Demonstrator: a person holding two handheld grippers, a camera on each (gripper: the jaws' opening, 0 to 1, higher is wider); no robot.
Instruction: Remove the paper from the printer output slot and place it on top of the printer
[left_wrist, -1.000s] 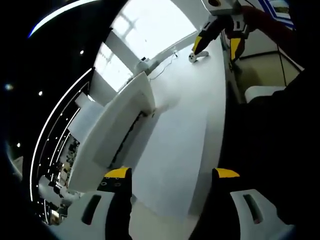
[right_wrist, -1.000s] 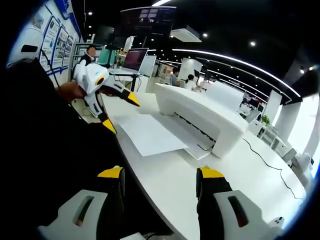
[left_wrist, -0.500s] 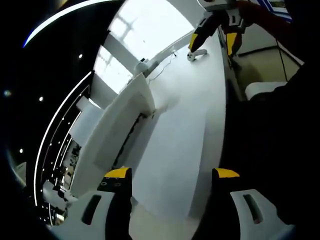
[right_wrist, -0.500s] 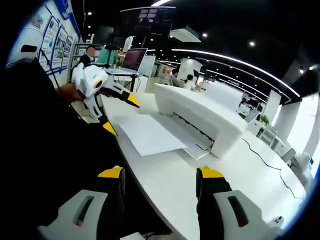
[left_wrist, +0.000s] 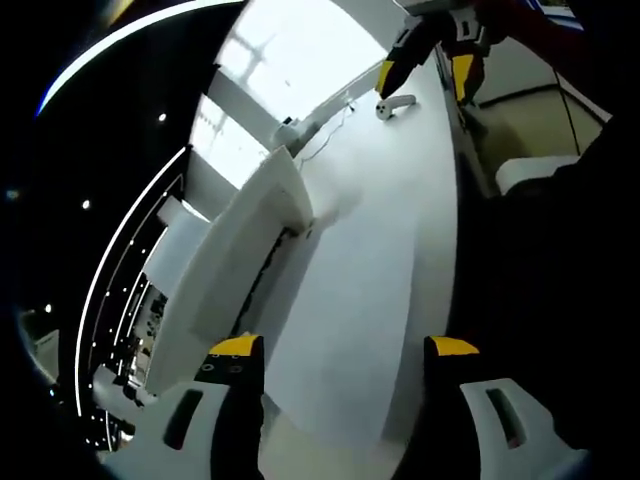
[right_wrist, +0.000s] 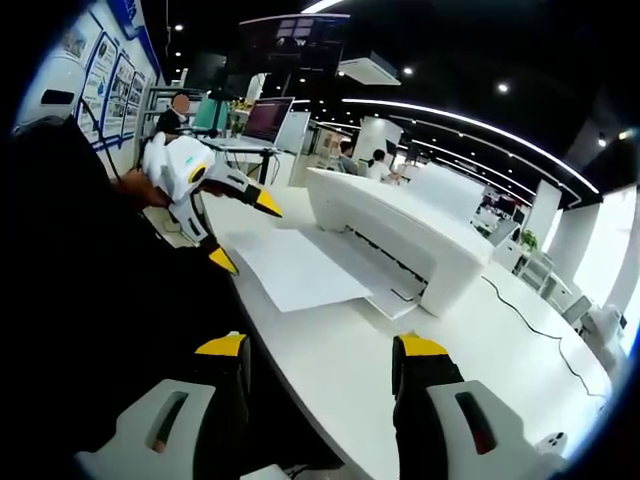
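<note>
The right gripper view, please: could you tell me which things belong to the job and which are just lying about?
Job: paper in the output slot, printer, left gripper.
Lying about: cable, laptop.

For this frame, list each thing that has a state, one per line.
paper: flat in the printer's output slot, not gripped
printer: top bare
left tool: open, beside the paper's edge, holding nothing
right tool: open, holding nothing, above the table
laptop: open, screen lit
</note>
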